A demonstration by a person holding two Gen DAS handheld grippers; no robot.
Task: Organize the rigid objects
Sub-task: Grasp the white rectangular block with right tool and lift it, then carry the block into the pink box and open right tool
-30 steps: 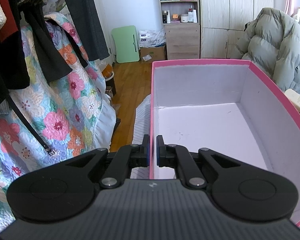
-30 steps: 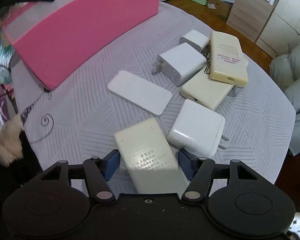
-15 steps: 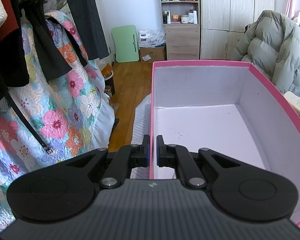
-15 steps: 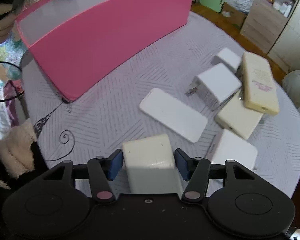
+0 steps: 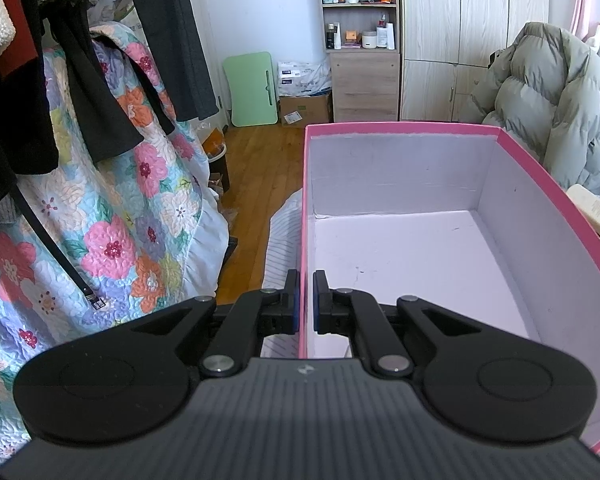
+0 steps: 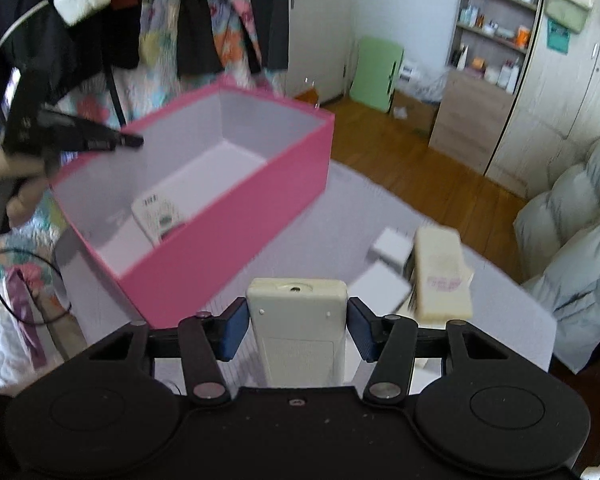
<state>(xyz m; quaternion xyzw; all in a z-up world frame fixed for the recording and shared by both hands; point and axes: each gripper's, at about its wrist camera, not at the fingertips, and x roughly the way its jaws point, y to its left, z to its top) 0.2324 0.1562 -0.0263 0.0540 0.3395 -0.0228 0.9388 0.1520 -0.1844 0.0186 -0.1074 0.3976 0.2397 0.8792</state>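
Observation:
My left gripper is shut on the near left wall of the pink box, whose inside is white. In the right wrist view the pink box stands on the grey cloth with one white device lying inside. My right gripper is shut on a cream power bank, held in the air to the right of the box. Another cream power bank and white chargers lie on the cloth beyond. The left gripper shows blurred at the box's far rim.
The round table has a grey patterned cloth. A floral quilt and dark clothes hang left. A grey puffer jacket sits right. A wooden cabinet and green board stand on the floor behind.
My right gripper has lifted the cream power bank off the cloth and tilted up, so the box's inside now shows. The left gripper stays clamped on the box wall.

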